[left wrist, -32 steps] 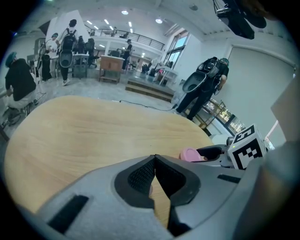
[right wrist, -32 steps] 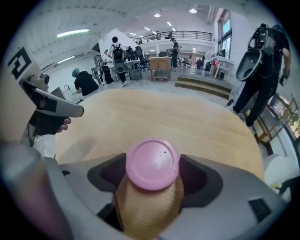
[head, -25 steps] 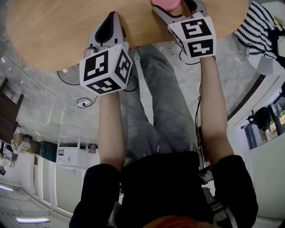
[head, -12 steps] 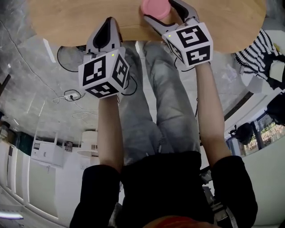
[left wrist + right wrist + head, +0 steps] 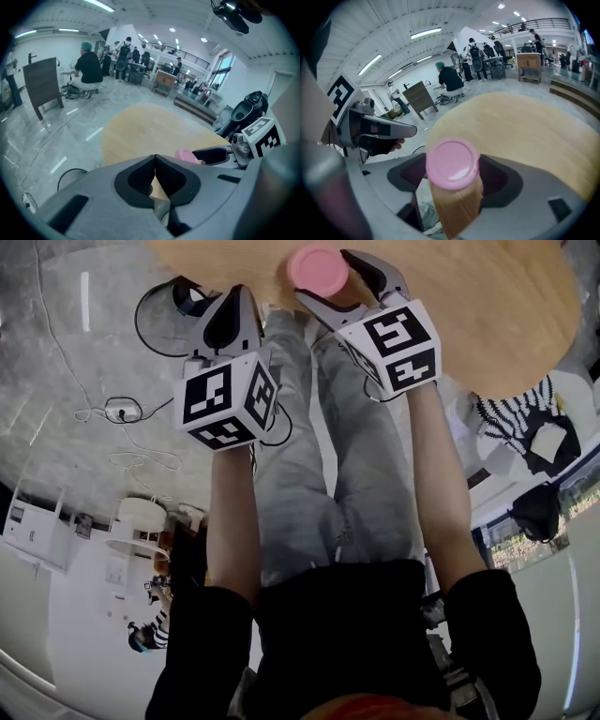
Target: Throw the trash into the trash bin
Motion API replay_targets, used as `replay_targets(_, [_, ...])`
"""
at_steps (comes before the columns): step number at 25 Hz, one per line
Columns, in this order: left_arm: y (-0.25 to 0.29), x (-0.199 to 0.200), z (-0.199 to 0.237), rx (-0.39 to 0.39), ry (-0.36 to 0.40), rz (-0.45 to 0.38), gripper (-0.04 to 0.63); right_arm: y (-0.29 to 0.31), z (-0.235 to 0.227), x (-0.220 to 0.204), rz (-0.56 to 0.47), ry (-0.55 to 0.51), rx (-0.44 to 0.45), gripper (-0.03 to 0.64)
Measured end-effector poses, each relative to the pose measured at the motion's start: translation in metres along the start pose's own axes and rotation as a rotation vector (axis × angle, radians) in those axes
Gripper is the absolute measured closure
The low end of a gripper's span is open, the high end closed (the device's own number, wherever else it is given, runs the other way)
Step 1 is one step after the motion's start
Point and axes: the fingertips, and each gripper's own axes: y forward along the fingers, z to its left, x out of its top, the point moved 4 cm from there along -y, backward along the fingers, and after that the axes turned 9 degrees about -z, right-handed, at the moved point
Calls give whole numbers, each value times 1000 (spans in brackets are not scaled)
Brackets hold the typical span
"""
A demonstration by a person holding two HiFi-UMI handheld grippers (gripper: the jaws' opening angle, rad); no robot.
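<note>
Pink-lidded cup [image 5: 452, 164] clamped btwn right gripper [image 5: 452, 185] fingers [image 5: 504, 180].

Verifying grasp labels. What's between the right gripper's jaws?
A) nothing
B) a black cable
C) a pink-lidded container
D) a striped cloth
C: in the right gripper view, the jaws of the right gripper press on either side of the pink-lidded container.

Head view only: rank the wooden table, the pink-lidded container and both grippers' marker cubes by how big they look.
1. wooden table, only partly in frame.
2. left marker cube and right marker cube: too alike to rank.
3. pink-lidded container.
</note>
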Motion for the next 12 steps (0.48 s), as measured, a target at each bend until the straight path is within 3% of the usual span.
replay_targets(12, [-53, -21, 156, 282, -234, -59, 588, 125, 109, 22, 142, -163, 268, 290])
